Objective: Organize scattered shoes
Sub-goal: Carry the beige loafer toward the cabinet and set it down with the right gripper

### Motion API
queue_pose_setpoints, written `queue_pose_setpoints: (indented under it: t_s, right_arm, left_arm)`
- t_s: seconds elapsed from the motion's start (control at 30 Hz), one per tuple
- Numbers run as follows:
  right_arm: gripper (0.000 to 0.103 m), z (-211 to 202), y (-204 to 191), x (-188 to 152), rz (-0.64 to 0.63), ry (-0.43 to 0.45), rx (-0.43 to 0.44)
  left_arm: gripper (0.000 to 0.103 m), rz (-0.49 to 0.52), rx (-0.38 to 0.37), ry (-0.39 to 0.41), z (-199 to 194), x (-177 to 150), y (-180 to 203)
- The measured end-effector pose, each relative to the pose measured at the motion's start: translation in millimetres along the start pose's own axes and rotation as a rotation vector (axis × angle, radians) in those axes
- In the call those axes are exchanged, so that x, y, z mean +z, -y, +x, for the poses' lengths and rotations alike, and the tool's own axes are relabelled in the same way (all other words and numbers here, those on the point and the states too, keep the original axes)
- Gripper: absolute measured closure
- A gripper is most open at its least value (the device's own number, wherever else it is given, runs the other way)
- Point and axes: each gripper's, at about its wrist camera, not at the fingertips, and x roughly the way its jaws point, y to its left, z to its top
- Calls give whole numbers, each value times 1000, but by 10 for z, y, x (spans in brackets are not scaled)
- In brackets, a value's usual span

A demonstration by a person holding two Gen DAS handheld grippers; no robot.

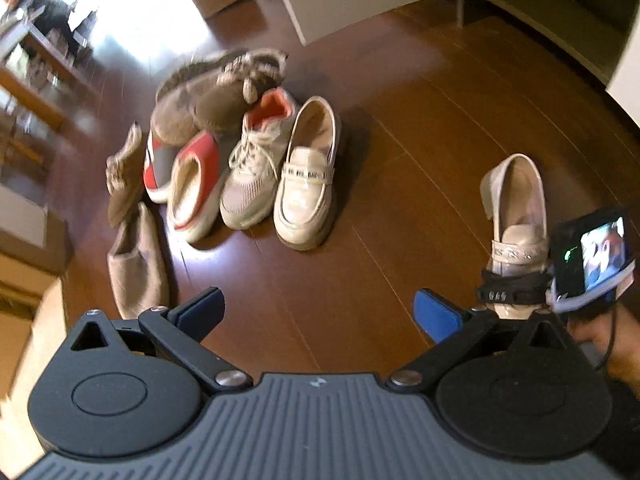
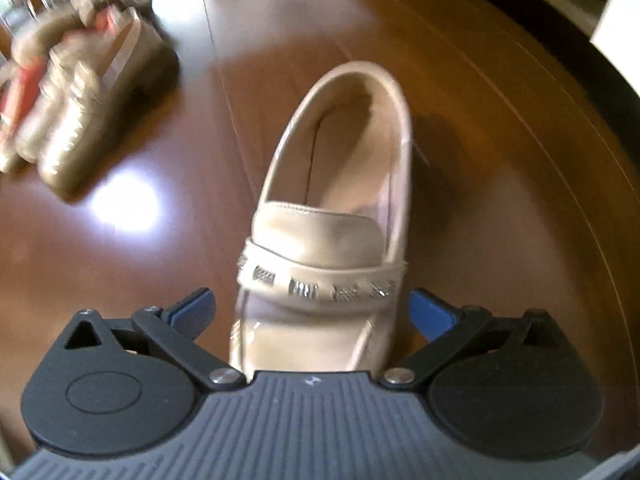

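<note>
**Operator:** Left wrist view, status?

**Technician:** The left gripper (image 1: 318,314) stood wide open and held nothing, over bare wooden floor (image 1: 400,140). The shoe pile (image 1: 224,152) lay ahead of it; its beige loafer (image 1: 306,184) sat at the pile's right edge. The matching loafer (image 1: 516,216) stood well apart to the right, with the right gripper (image 1: 512,294) at its toe.

**Operator:** Right wrist view?

**Technician:** The right gripper (image 2: 312,312) was spread wide, its pads (image 2: 430,314) flanking the matching loafer (image 2: 320,216) at the toe without pressing it. The shoe rested upright on the floor (image 2: 480,120).

**Operator:** Risks?

**Technician:** The glossy upper could slip from a toe grip. Pulling one shoe from the pile could topple the stacked plush slippers (image 1: 208,96).
</note>
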Motion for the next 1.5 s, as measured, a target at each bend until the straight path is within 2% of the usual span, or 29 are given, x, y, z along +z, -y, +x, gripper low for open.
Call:
queue_pose_setpoints:
  t_s: [0.07,0.13,0.23,0.33,0.4,0.53,0.63,0.73,0.8,0.87,1.03,1.13,1.5]
  right_arm:
    - [15,-7,172,-106,-61,22,57]
    - [19,-94,399,-185,-157,29,104]
    - [18,-255,872,-358,-330,45,133]
    - [1,-377,1147,-467,-340,59,118]
    - [0,-411,1227,-538,-331,85,133]
    - [1,-294,1163,-544,-387,136,121]
    - [13,-199,1293,-422,-414,136,143]
    - [16,-191,1410,-356,-456,143,155]
    - [16,-217,1538,-388,-437,145,126]
    - [16,-219,1723,-376,-367,137,99]
    - [18,-307,2232,-340,-257,169,-24]
    - [18,-329,2408,-289,-203,172,-58]
    - [17,-482,2627,-351,-151,147,-70]
  left_arm:
    - [1,-21,-28,-30,155,37,46]
    - [1,-22,-44,-24,249,65,126]
    - [1,-15,-69,-11,341,84,244]
    - [1,15,-110,3,438,72,446]
    - [1,47,-118,4,494,61,580]
    - [1,103,-103,4,591,72,731]
    - [1,108,-93,-4,670,123,772]
    - [1,112,-91,-10,692,153,808]
    - [1,115,-91,-11,699,174,834]
    - [1,117,-98,-5,699,195,877]
    - [1,143,-112,-7,723,193,1055]
    - [1,165,-116,1,713,179,1177]
    - [1,178,-99,5,718,118,1298]
